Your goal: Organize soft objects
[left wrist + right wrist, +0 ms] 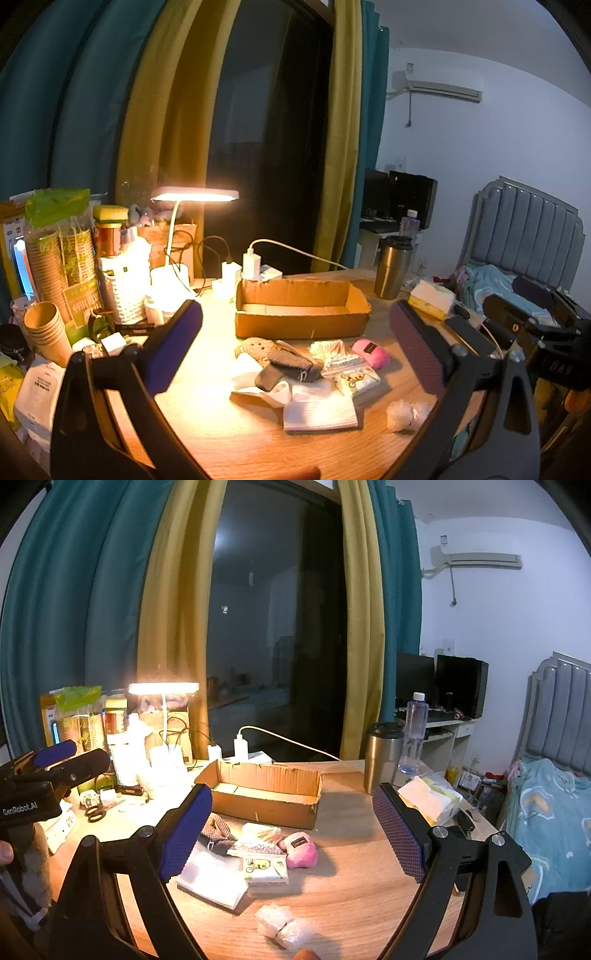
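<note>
A heap of soft things lies at the centre of the left wrist view, on the wooden desk (229,435): a pink plush (370,352), a dark sock (288,367) draped over a patterned pouch (255,347), a bag of cotton swabs (334,354), a small tissue pack (358,382) and a white folded cloth (319,410). Lower right of the heap, apart from it, sit two clear-wrapped bundles (404,413). Just above the heap stands an open cardboard box (301,321), with nothing visible inside (its floor shows bare).

The left tool (295,332) hangs above the heap with its blue pads spread wide, gripping nothing. In the right wrist view the right tool (291,834) is likewise wide apart and holds nothing, the pink plush between its pads in the frame.

At the upper left of the box a lit desk lamp (195,194) glows; to the box's right stands a steel tumbler (392,267), with a tissue box (432,299) beside it.
</note>
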